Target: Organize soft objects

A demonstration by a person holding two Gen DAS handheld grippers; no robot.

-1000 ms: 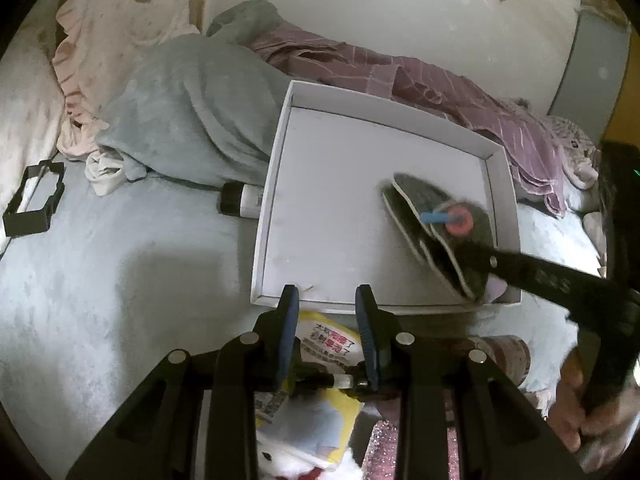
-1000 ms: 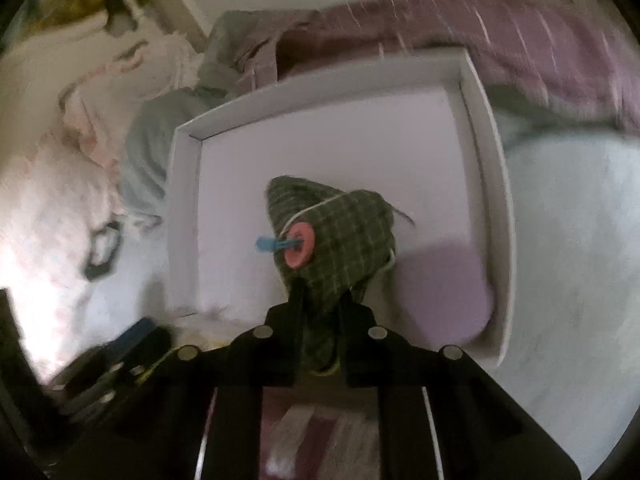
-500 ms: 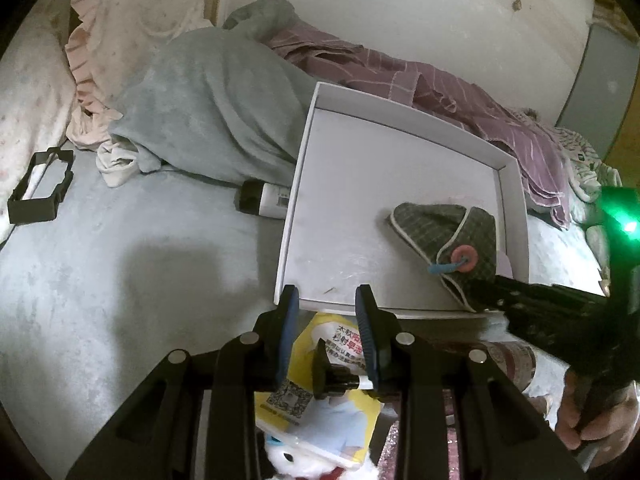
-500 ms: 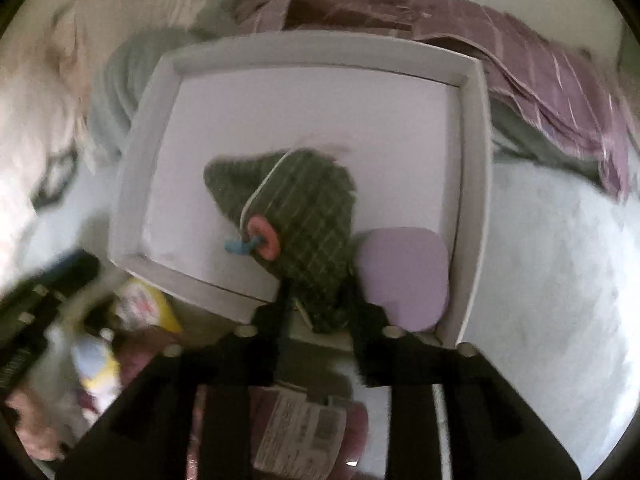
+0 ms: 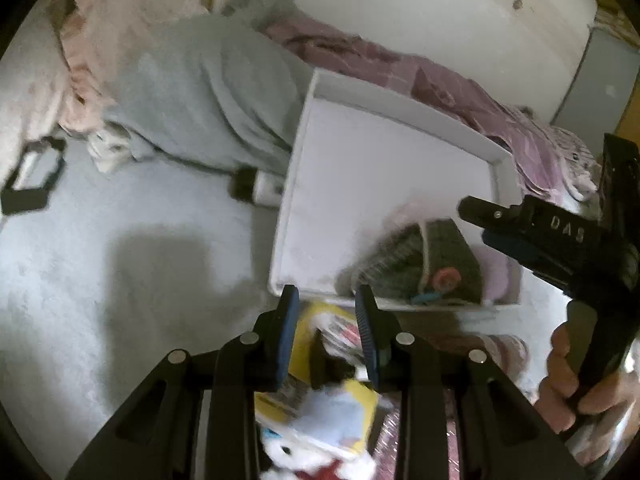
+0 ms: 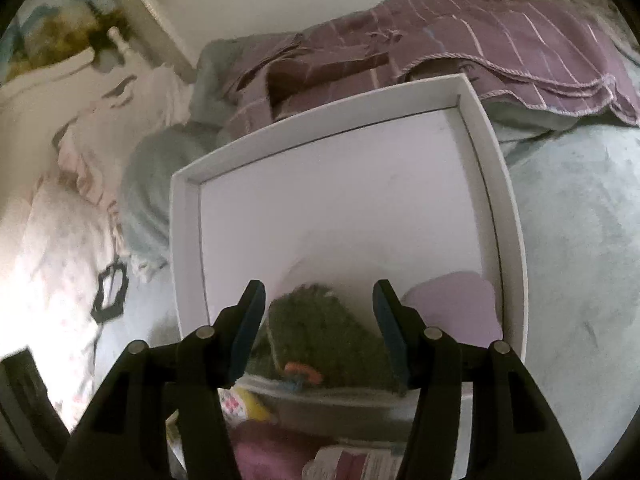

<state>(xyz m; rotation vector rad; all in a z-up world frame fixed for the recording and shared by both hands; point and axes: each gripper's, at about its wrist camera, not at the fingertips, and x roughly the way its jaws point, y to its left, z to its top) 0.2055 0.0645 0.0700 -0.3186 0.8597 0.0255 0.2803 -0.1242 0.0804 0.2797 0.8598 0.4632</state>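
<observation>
A green checked cloth piece (image 5: 420,264) with a pink ring and blue peg lies in the near part of the white tray (image 5: 384,100), next to a lilac pad (image 5: 500,276). My right gripper (image 6: 318,300) is open and empty just above the green cloth (image 6: 320,336), which lies free beside the lilac pad (image 6: 452,304) in the tray (image 6: 320,132). The right gripper also shows in the left wrist view (image 5: 472,216). My left gripper (image 5: 326,304) is open and empty, over a yellow packet (image 5: 320,356) in front of the tray.
A grey blanket (image 5: 200,92), pink cloth (image 5: 104,32) and purple striped cloth (image 6: 460,32) lie behind the tray. A dark-capped white tube (image 5: 256,186) lies by the tray's left wall. A black frame (image 5: 32,176) lies far left. A white plush (image 5: 304,452) is under my left gripper.
My right gripper has opened and let go of the green cloth, which now lies in the tray's near part. The right gripper has lifted back. The left gripper barely moved.
</observation>
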